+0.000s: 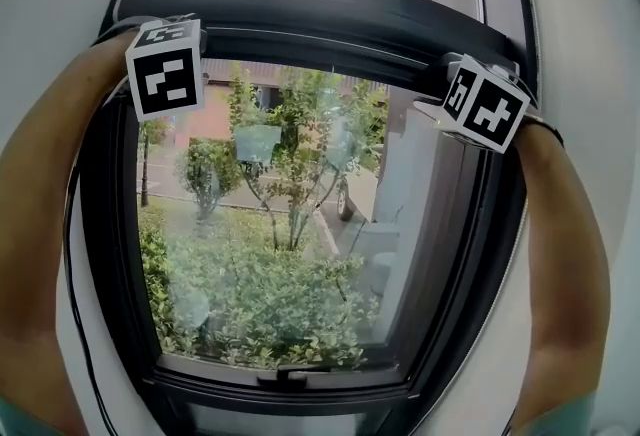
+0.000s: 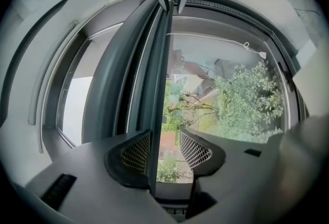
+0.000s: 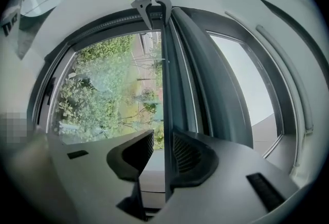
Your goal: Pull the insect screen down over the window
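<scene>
Task looks barely started, or else at a re-grip. The screen bar (image 1: 320, 4) sits at the very top of the window (image 1: 480, 254), and the glass (image 1: 270, 224) below it shows the garden plainly down to the bottom latch (image 1: 290, 376), so by my read the whole pull-down is left to do. Both arms are raised, one at each end of the bar. The left tool (image 2: 164, 152) is spread: the bar's thin edge runs between its jaws, lying close against one pad with a clear gap to the other, so there is no pinch. The right tool (image 3: 163, 153) is the same, jaws apart with the bar edge beside one pad and the other pad standing off. Next it needs both to clamp on and draw down evenly. Hard to make out: no mesh is visible anywhere, so I cannot tell whether any screen is already out below the bar. In the head view the marker cubes (image 1: 163, 67) hide the jaws entirely. The bottom of the frame is cut off, so the catch point is unseen.
</scene>
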The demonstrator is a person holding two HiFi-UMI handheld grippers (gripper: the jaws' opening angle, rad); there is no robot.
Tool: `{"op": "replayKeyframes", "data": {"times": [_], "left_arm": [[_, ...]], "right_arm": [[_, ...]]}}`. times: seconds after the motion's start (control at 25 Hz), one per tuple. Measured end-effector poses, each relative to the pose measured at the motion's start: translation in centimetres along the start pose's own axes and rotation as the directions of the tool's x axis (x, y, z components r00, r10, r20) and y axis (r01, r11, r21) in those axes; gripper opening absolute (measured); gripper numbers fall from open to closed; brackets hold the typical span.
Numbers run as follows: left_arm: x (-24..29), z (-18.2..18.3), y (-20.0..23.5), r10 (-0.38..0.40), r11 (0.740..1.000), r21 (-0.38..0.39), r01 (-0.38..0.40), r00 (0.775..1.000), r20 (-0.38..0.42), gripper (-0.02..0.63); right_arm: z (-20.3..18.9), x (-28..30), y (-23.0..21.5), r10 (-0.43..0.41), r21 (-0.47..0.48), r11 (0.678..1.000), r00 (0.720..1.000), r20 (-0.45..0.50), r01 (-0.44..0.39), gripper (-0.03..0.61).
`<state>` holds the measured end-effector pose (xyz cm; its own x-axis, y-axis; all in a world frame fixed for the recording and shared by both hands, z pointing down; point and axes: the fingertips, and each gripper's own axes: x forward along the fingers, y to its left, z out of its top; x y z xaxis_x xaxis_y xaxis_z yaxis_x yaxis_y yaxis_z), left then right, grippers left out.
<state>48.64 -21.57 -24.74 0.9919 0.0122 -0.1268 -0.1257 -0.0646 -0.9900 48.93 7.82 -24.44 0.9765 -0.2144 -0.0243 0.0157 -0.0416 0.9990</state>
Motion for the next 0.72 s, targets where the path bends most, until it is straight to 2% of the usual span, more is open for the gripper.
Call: {"op": "replayKeyframes", "data": {"times": [0.2, 0.36, 0.72], "left_arm": [[-0.3, -0.5, -4.5, -0.093, 0.996, 0.013, 0.093, 0.995, -0.027, 0.190], [-0.8, -1.3, -9.3, -0.207, 0.978, 0.017, 0.208, 0.976, -0.067, 0.191], [-1.5, -3.2, -18.6, -0.301, 0.953, 0.017, 0.304, 0.950, -0.084, 0.192]], "right_arm": [[-0.4, 0.2, 4.1, 0.126, -0.016, 0.992, 0.992, -0.023, -0.126, 0.115], [-0.4, 0.1, 8.2, 0.204, -0.020, 0.979, 0.978, -0.038, -0.205, 0.115], [0.3, 0.6, 17.9, 0.303, -0.001, 0.953, 0.953, -0.003, -0.303, 0.117]]}}
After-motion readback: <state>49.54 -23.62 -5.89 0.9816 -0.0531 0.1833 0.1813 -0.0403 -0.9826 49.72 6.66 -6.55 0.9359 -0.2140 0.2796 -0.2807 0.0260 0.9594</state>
